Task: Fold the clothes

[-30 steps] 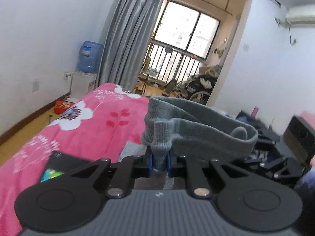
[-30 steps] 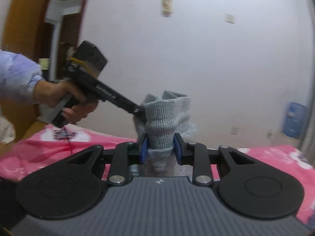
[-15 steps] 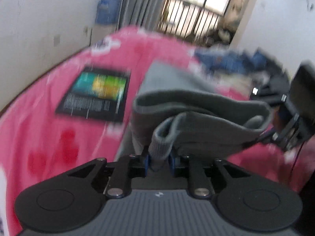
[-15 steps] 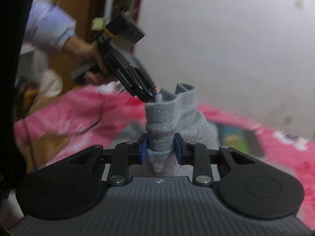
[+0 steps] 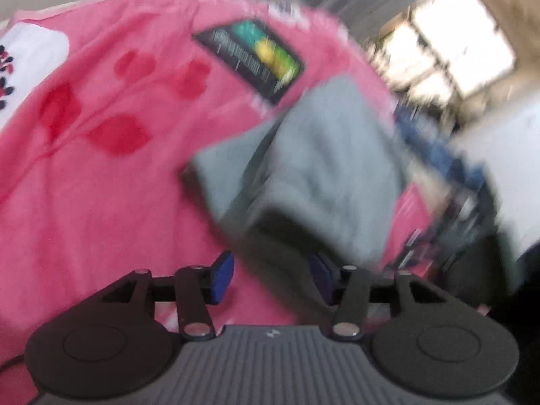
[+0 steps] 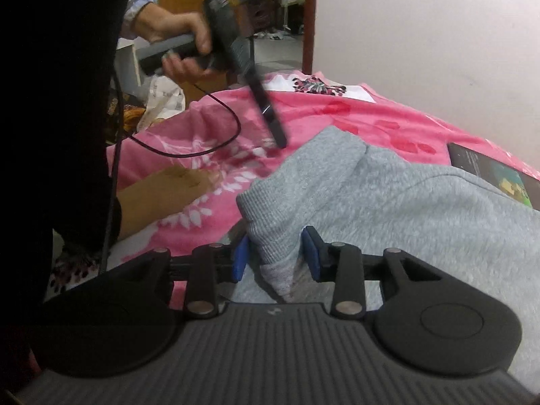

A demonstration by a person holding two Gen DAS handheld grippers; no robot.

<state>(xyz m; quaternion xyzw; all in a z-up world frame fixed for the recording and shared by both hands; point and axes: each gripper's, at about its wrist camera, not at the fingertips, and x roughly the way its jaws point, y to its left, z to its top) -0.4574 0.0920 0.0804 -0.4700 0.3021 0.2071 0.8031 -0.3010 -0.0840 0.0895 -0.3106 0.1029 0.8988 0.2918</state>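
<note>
On the pink bedspread [image 6: 216,202], grey garment [image 6: 405,202] between both parted tools, right-wrist view alone sharp, left tool [image 5: 271,275], right tool [image 6: 276,256].

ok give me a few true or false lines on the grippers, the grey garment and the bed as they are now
1. The left gripper has its fingers spread apart. True.
2. The right gripper is clamped shut with nothing between its fingers. False: its fingers are apart, with the grey garment's ribbed edge between them.
3. The grey garment lies on a pink flowered blanket. True.
4. A dark printed booklet lies on the blanket beyond the garment. True.
5. The blanket is plain blue. False: it is pink with red and white flowers.
</note>
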